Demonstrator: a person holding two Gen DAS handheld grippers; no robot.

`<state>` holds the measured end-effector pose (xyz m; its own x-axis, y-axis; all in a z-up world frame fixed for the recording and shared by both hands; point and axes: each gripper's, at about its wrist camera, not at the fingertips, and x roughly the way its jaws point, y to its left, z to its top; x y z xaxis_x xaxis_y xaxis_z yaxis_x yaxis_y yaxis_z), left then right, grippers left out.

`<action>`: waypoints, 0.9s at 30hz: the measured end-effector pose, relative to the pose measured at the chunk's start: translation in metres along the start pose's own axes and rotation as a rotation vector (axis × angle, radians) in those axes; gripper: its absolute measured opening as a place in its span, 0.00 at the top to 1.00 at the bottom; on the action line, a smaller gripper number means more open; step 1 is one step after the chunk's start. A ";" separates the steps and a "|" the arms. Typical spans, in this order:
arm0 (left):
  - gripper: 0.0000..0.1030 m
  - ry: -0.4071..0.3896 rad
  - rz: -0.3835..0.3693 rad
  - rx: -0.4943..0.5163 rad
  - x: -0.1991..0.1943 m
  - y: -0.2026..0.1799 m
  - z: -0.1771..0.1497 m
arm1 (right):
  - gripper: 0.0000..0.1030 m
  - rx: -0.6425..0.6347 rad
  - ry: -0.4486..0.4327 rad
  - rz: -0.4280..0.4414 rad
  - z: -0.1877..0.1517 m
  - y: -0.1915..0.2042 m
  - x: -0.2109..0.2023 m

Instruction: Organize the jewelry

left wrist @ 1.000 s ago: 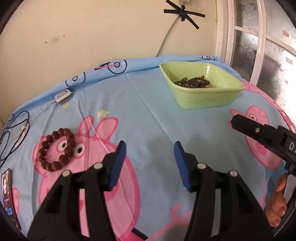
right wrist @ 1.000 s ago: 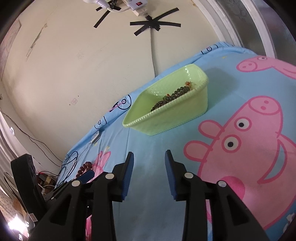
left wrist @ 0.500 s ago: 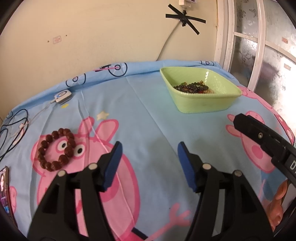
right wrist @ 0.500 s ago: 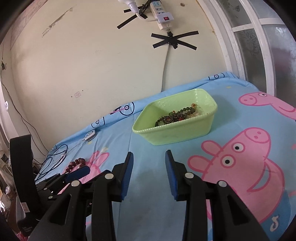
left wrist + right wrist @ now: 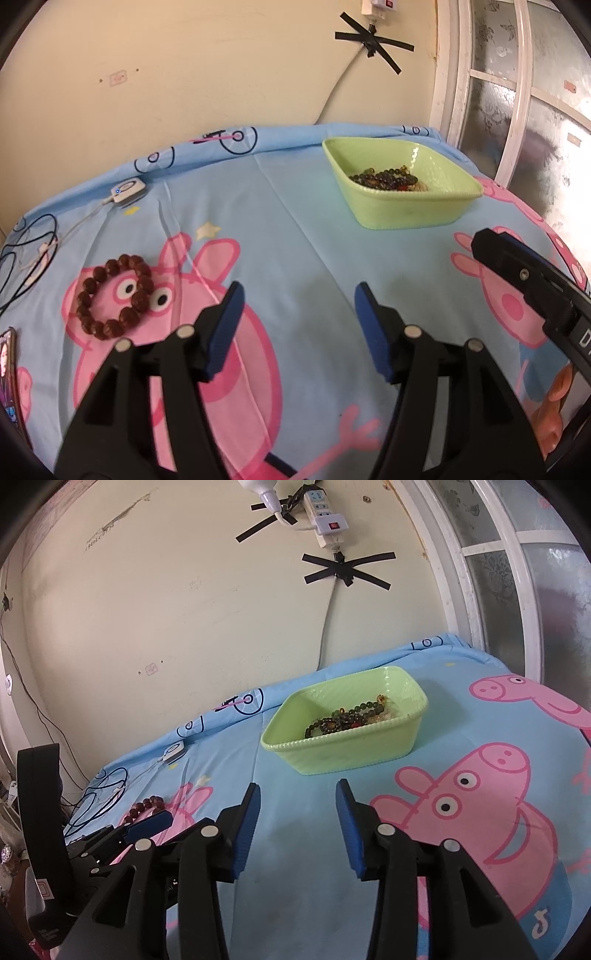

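Note:
A brown bead bracelet (image 5: 112,297) lies flat on the blue cartoon sheet, left of my left gripper (image 5: 297,312), which hangs open above the sheet with nothing between its fingers. The bracelet (image 5: 146,806) shows partly in the right wrist view, behind the left gripper's blue pad. A light green basket (image 5: 406,212) at the back right holds dark bead strings (image 5: 386,179). My right gripper (image 5: 295,801) hovers in front of the basket (image 5: 351,751), its jaws opening and empty. The right gripper's body (image 5: 524,280) enters the left wrist view from the right edge.
A small white device (image 5: 127,189) with cables (image 5: 26,254) lies at the back left of the sheet. A phone (image 5: 9,373) sits at the left edge. The wall with a taped power strip (image 5: 325,520) stands behind, and a window frame (image 5: 491,587) to the right.
My left gripper's jaws have spread wider. My right gripper has rolled level and lifted a little, and its jaws have parted more.

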<state>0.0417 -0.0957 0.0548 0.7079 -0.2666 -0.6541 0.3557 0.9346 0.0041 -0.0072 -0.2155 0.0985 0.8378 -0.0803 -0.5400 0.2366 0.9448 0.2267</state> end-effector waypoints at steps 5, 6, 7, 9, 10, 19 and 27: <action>0.42 -0.003 -0.002 -0.008 -0.001 0.002 0.000 | 0.80 -0.015 -0.009 -0.007 0.000 0.003 -0.002; 0.42 -0.003 -0.003 -0.011 -0.001 0.002 0.000 | 0.79 -0.018 -0.011 -0.008 0.000 0.003 -0.003; 0.42 -0.003 -0.003 -0.013 -0.001 0.003 0.000 | 0.79 -0.022 -0.014 -0.010 0.000 0.004 -0.003; 0.42 -0.002 -0.005 -0.020 -0.001 0.005 0.000 | 0.78 -0.028 -0.017 -0.013 0.000 0.005 -0.004; 0.42 -0.002 -0.005 -0.023 -0.001 0.005 0.000 | 0.78 -0.029 -0.017 -0.013 0.000 0.005 -0.004; 0.42 0.000 -0.007 -0.033 -0.001 0.006 0.000 | 0.78 -0.048 -0.020 -0.042 0.000 0.008 -0.003; 0.38 -0.003 -0.010 -0.034 -0.001 0.006 0.000 | 0.72 -0.046 -0.036 -0.089 0.000 0.008 -0.005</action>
<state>0.0431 -0.0894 0.0560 0.7065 -0.2766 -0.6515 0.3421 0.9393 -0.0278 -0.0094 -0.2072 0.1027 0.8317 -0.1746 -0.5271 0.2886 0.9469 0.1418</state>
